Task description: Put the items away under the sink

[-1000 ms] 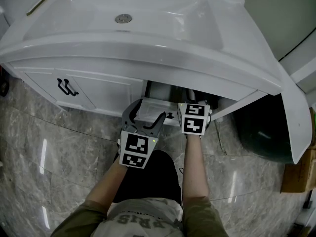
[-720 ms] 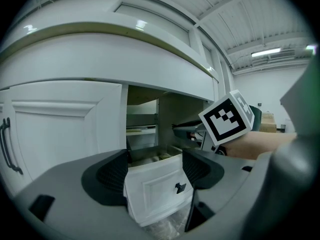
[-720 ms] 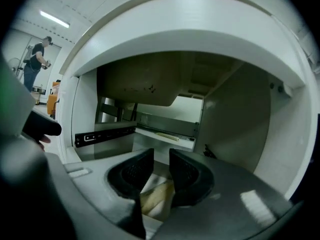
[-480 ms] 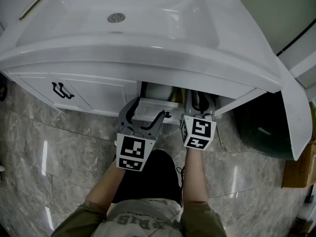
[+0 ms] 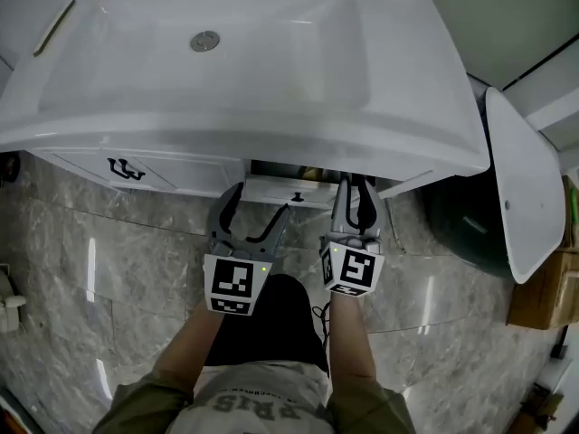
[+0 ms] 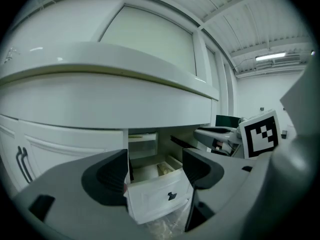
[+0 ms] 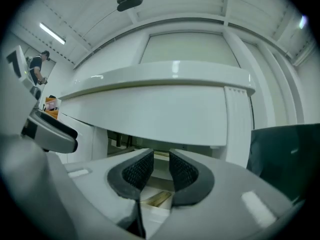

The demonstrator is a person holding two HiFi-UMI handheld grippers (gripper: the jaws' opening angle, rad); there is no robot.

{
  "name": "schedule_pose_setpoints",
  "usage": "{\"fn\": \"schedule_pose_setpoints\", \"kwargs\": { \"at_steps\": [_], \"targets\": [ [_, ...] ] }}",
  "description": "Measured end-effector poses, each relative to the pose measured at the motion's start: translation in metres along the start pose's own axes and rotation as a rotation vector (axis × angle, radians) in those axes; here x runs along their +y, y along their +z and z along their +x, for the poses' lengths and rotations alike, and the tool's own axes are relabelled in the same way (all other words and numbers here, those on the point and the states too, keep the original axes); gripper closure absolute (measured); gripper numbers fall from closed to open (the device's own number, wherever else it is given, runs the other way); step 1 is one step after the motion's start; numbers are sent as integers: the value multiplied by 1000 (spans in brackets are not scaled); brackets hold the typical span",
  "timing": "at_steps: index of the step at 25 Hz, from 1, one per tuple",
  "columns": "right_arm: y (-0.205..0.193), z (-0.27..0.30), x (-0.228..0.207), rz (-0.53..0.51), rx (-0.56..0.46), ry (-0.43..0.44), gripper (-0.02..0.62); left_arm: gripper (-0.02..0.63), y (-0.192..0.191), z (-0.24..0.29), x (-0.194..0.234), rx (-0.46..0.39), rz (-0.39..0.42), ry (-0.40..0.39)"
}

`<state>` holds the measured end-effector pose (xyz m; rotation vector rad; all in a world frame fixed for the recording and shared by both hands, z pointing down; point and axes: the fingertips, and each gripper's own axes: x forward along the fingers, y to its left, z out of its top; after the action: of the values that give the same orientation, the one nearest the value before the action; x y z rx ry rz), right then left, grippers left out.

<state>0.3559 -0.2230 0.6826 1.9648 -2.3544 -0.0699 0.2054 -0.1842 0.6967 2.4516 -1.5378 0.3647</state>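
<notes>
Grey veined floor tiles (image 5: pixel 99 278) spread out below the person, whose forearms reach forward from the bottom of the head view. The left gripper (image 5: pixel 260 202) has its jaws spread wide, with nothing between the pads. The right gripper (image 5: pixel 356 197) has its jaws drawn near each other, with a narrow gap left and nothing pinched in it.

Just beyond both sits an open white drawer (image 5: pixel 274 191) under the sink (image 5: pixel 271 70). From above, the basin's front edge hides most of the drawer's inside. The left gripper view looks in lower down and shows the drawer front with its small dark knob (image 6: pixel 171 196), and behind that front a flat yellowish item (image 6: pixel 163 169) lying on the drawer floor. The right gripper view catches the same item as a long tan strip seen through the gap between its pads. What it is cannot be told.

Only the head view shows the dark handle (image 5: pixel 127 168) on the closed cabinet front to the left. It also shows the open cabinet door (image 5: pixel 517 188) swung out at the right, with a dark green bin (image 5: pixel 461 229) beside it.
</notes>
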Motion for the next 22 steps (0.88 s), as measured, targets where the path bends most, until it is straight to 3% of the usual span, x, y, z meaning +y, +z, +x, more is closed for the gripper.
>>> {"fn": "schedule_pose_setpoints", "kwargs": {
  "at_steps": [8, 15, 22],
  "targets": [
    [108, -47, 12, 28, 32, 61, 511, 281, 92, -62, -14, 36, -26, 27],
    [239, -89, 20, 20, 20, 105, 511, 281, 207, -129, -30, -4, -15, 62],
    [350, -137, 15, 34, -29, 114, 512, 282, 286, -195, -56, -49, -18, 88]
  ]
}}
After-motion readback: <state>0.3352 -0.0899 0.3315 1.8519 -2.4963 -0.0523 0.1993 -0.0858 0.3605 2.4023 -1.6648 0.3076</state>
